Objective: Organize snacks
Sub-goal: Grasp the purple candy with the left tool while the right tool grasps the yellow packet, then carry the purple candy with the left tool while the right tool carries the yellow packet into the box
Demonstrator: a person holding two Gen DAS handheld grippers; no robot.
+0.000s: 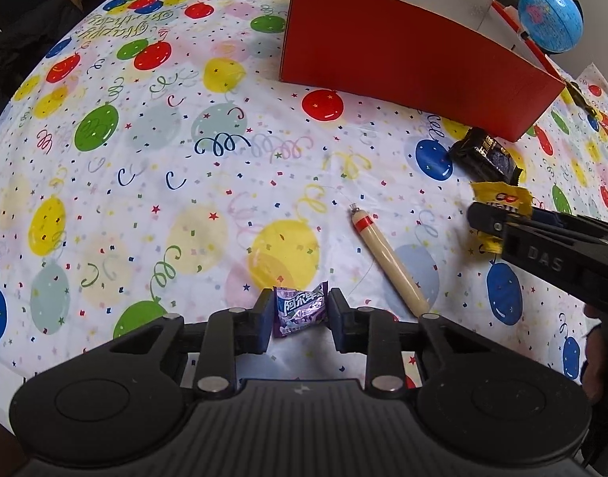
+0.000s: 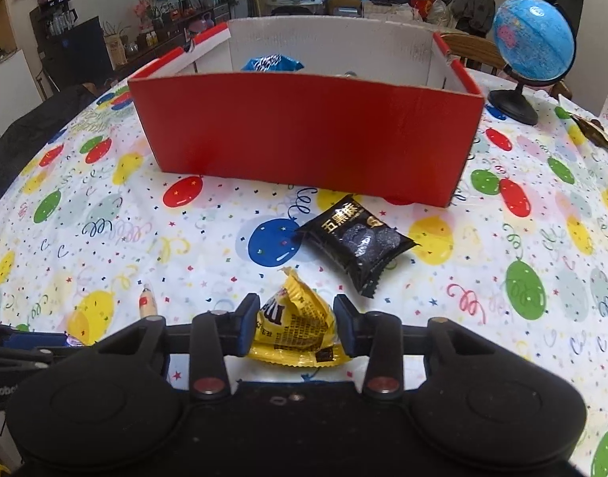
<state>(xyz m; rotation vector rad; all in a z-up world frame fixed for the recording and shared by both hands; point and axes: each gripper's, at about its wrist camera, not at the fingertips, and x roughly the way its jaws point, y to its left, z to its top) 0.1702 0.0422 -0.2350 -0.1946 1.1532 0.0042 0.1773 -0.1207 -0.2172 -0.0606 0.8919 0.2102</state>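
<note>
My left gripper [image 1: 300, 310] is shut on a small purple candy packet [image 1: 300, 312], low over the balloon tablecloth. My right gripper [image 2: 296, 320] is shut on a yellow snack packet [image 2: 298, 328]; it also shows in the left wrist view [image 1: 500, 198]. A cream sausage stick [image 1: 387, 260] with a red band lies just right of the left gripper. A black snack packet [image 2: 355, 242] lies ahead of the right gripper, in front of the red box [image 2: 307, 135]. The box is open at the top and holds a blue packet [image 2: 270, 63].
A blue globe [image 2: 532, 39] on a black stand sits right of the box. A dark and gold wrapper [image 2: 594, 131] lies at the far right on the tablecloth [image 2: 105, 238]. A dark chair and room furniture stand beyond the table's left edge.
</note>
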